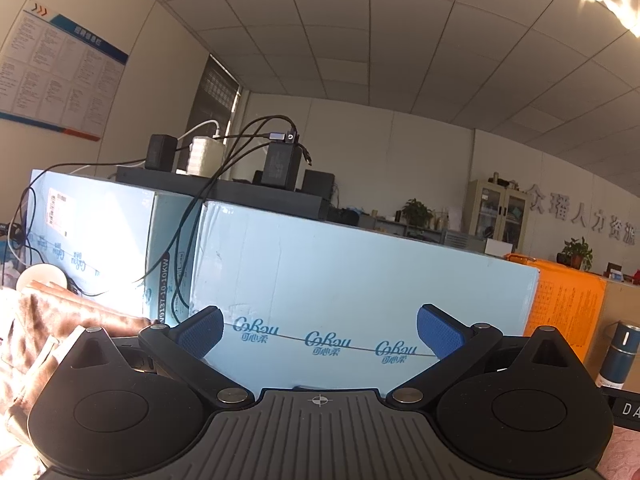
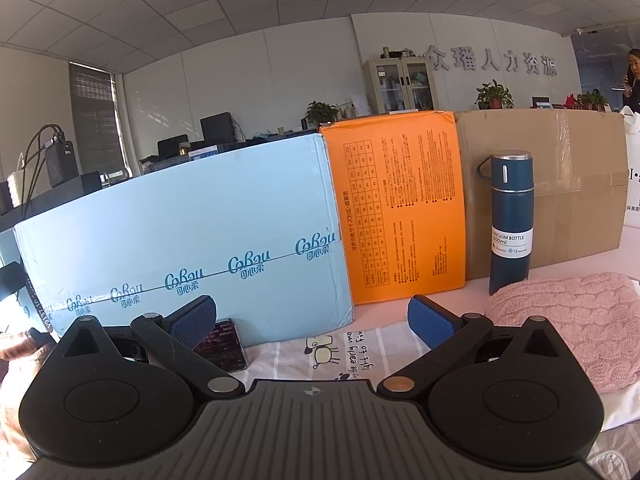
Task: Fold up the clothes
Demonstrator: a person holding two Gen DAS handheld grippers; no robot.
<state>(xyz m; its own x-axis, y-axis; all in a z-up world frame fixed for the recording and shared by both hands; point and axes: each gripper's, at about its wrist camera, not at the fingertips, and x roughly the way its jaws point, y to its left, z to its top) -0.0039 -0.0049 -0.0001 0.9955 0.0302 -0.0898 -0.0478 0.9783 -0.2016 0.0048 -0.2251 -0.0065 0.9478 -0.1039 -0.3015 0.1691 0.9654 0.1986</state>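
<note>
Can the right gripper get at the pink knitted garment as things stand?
Probably yes. The right gripper is open and empty, and the pink knitted garment lies just to its right on the table, with only the blue bottle standing behind it.

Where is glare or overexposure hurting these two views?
Left wrist view: sunlight blows out the left blue box face and the brown garment; a bright streak flares top right. Right wrist view: evenly lit, sharp; only fisheye bending of the blue box.
</note>
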